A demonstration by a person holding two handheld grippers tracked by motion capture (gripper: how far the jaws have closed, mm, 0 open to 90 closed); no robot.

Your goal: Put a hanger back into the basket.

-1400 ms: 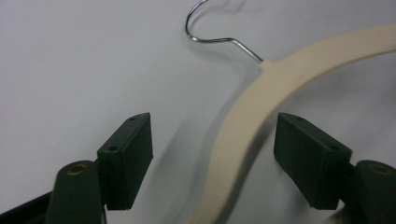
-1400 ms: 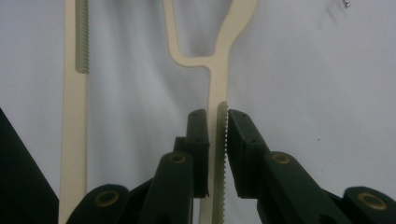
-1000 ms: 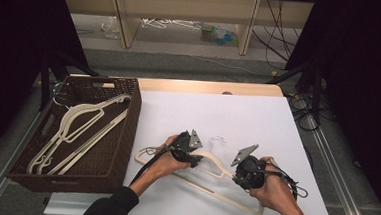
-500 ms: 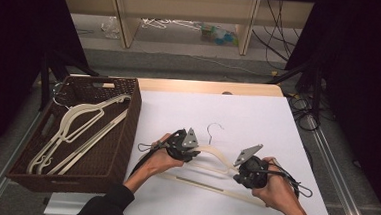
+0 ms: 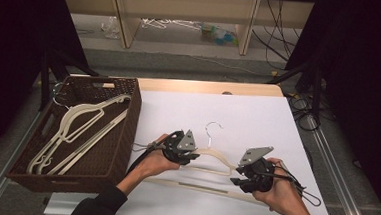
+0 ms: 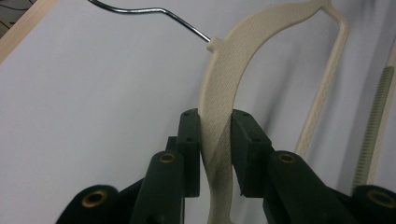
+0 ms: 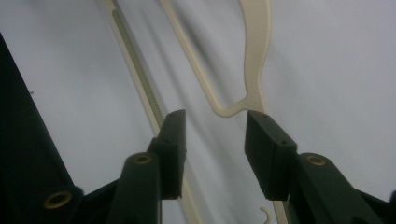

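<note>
Presently the left gripper point(image 6: 215, 140) has just closed its jaws onto the shoulder of the cream plastic coat hanger with a metal hook point(image 5: 214, 161), pads pressing it. The right gripper point(image 7: 214, 144) has just been opening; its jaws stand parted, gripping nothing, the hanger's end between them. The hanger lies near the white table's point(image 5: 258, 116) front edge, its long axis running from gripper to gripper, the dark wicker basket point(image 5: 127, 133) on the left gripper's side. Judgement: the left hand should carry it.

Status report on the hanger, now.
Left tool shut on hanger. Right tool open, jaws just opened, hanger loose between. Basket left, nothing blocking.
</note>
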